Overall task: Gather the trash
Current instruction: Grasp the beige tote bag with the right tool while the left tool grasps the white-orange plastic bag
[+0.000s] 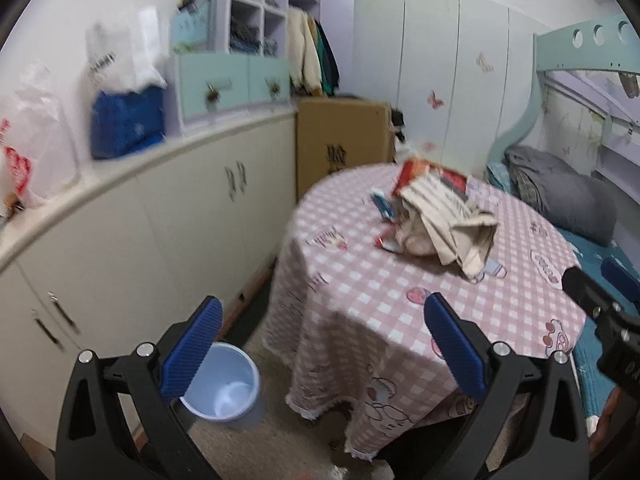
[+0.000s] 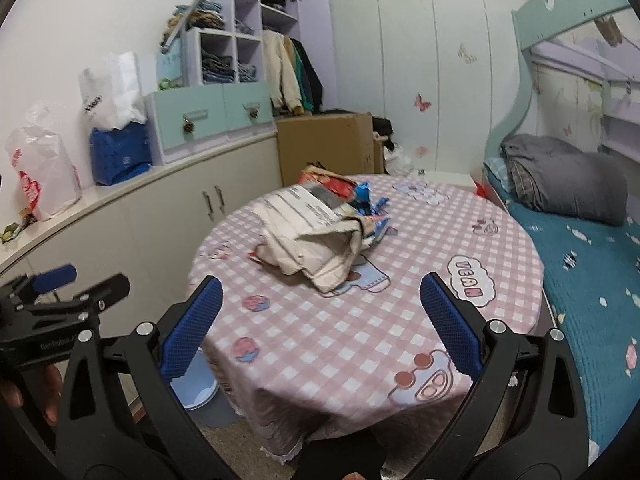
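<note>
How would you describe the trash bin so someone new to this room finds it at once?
Start at the round table with the pink checked cloth in the middle of the room. Look down to the floor on its side facing the long cream cabinets. The bin stands there, a small pale blue plastic bucket, open-topped, and the only container on the floor beside the table.

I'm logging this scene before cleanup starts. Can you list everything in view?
Table: one, round, pink checked cloth, centre.
Crumpled paper: one beige heap, on the table.
Wrappers: several, red and blue, beside the paper.
Bin: one, light blue, floor left of table.
Cardboard box: one, brown, behind table.
Plastic bags: white and blue, on the counter.
Bed: one, teal cover, grey blanket.
Left gripper: open, nothing held.
Right gripper: open, nothing held.
</note>
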